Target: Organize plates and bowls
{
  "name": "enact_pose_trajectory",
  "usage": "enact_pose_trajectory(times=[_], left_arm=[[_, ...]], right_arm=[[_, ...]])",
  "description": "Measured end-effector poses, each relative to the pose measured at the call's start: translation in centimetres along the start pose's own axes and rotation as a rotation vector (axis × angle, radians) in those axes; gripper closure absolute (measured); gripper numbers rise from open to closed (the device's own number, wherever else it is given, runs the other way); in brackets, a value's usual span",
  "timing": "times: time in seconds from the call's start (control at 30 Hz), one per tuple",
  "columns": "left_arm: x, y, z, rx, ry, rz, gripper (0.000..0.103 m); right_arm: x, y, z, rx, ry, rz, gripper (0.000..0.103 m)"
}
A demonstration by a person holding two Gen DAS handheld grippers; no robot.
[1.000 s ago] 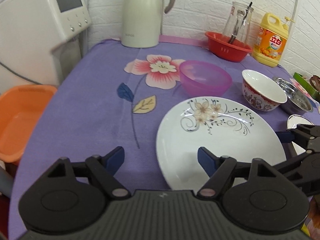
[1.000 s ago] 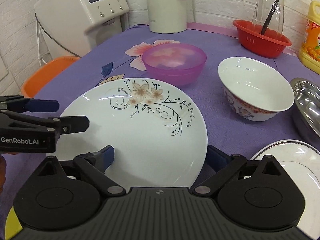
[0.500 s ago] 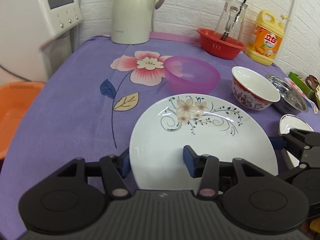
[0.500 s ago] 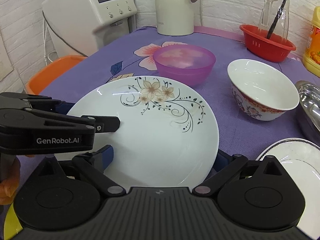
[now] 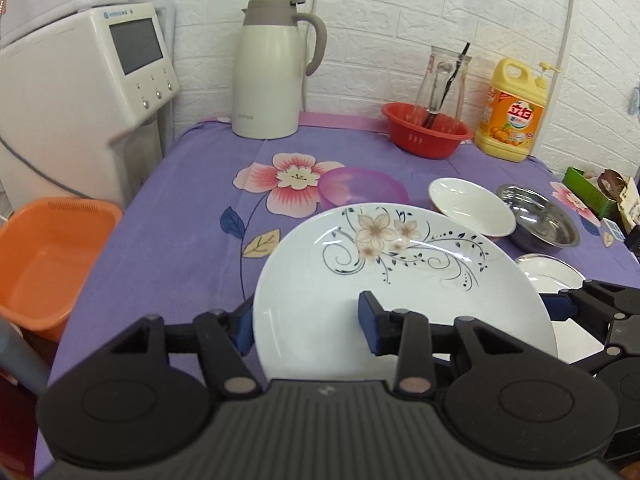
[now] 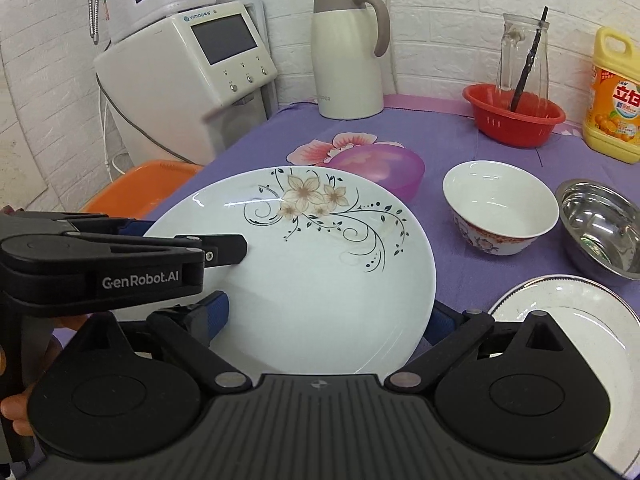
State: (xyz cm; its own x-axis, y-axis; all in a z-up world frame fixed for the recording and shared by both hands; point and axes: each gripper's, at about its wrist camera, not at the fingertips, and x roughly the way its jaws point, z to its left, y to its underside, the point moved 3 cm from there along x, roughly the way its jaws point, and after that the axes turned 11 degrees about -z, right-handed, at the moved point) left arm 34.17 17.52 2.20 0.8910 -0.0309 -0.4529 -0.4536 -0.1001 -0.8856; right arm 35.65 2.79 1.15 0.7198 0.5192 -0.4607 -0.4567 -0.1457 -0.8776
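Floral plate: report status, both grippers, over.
Left gripper shut on the floral plate rim, jaws just closed. Right gripper shut across its other edge. Plate clear of the cloth. White plate alongside, nothing blocking.

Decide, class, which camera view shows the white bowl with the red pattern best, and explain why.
The right wrist view: the white bowl stands whole and unobstructed, with its red-patterned outer wall facing the camera. In the left wrist view the bowl is smaller, mostly its inside shows, and the flowered plate covers its near edge.
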Motion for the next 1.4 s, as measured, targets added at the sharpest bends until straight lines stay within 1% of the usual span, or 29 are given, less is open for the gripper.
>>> enact_pose_trajectory(times=[0.13, 0.33, 0.43, 0.5, 0.57, 0.63, 0.7, 0.73, 0.77, 0.8, 0.83, 0.9, 1.0, 1.13, 1.2, 1.33, 1.4], left_arm=[[-3.0, 1.9, -1.0, 0.003, 0.011, -0.013, 0.065], [-7.1, 6.2, -2.6, 0.011, 0.035, -0.002, 0.065], [-8.8, 8.3, -3.1, 0.033, 0.019, -0.003, 0.064], [-9.4, 9.4, -3.0, 0.031, 0.009, 0.005, 0.064], [-9.3, 10.2, -2.5, 0.006, 0.017, 0.017, 0.064], [-8.8, 10.8, -2.1, -0.02, 0.027, 0.038, 0.061], [-8.7, 11.2, -2.0, -0.006, 0.016, 0.023, 0.059], [-8.8, 11.2, -1.9, 0.001, 0.012, 0.008, 0.052], [-9.1, 11.1, -1.8, 0.001, 0.012, -0.012, 0.043], [-9.5, 10.9, -1.7, -0.012, 0.017, -0.03, 0.023], [-10.1, 10.5, -1.4, -0.025, 0.02, -0.052, 0.015], [-11.1, 9.8, -1.1, -0.025, 0.013, -0.101, 0.014], [-11.7, 8.8, -0.7, -0.05, 0.018, -0.116, 0.013], [-10.9, 7.9, -1.1, -0.089, 0.047, -0.099, 0.011], [-10.2, 7.4, -1.8, -0.098, 0.073, -0.08, 0.011], [-8.1, 6.1, -4.2, -0.104, 0.159, -0.038, 0.011], [-6.8, 5.4, -5.6, -0.089, 0.185, -0.017, 0.011]], right_arm=[[-3.1, 1.4, 0.7, 0.014, -0.003, -0.009, 0.0], [-7.7, 5.4, 1.5, 0.051, 0.015, -0.004, 0.0], [-9.3, 7.5, 2.2, 0.071, 0.019, 0.004, 0.0], [-9.9, 8.6, 2.8, 0.079, 0.017, 0.011, 0.0], [-10.0, 9.6, 3.1, 0.082, 0.014, 0.018, 0.0], [-9.9, 9.9, 3.4, 0.046, 0.032, 0.005, 0.0], [-9.7, 10.2, 3.5, 0.02, 0.038, -0.006, 0.0], [-9.6, 10.5, 3.4, 0.01, 0.044, 0.0, 0.0], [-9.5, 10.6, 3.2, 0.013, 0.046, 0.005, 0.0], [-9.4, 10.8, 2.9, 0.028, 0.044, 0.013, 0.0], [-9.6, 10.9, 2.5, 0.048, 0.036, 0.012, 0.0], [-10.6, 10.9, 1.7, 0.091, 0.049, -0.016, 0.0], [-12.5, 10.7, 0.3, 0.146, 0.087, -0.079, 0.0], [-13.6, 10.8, -2.2, 0.226, 0.118, -0.102, 0.0], [-14.0, 10.6, -3.4, 0.227, 0.151, -0.115, 0.0], [-14.6, 9.9, -7.2, 0.239, 0.253, -0.147, 0.0], [-14.4, 9.6, -9.6, 0.251, 0.306, -0.148, 0.0]])
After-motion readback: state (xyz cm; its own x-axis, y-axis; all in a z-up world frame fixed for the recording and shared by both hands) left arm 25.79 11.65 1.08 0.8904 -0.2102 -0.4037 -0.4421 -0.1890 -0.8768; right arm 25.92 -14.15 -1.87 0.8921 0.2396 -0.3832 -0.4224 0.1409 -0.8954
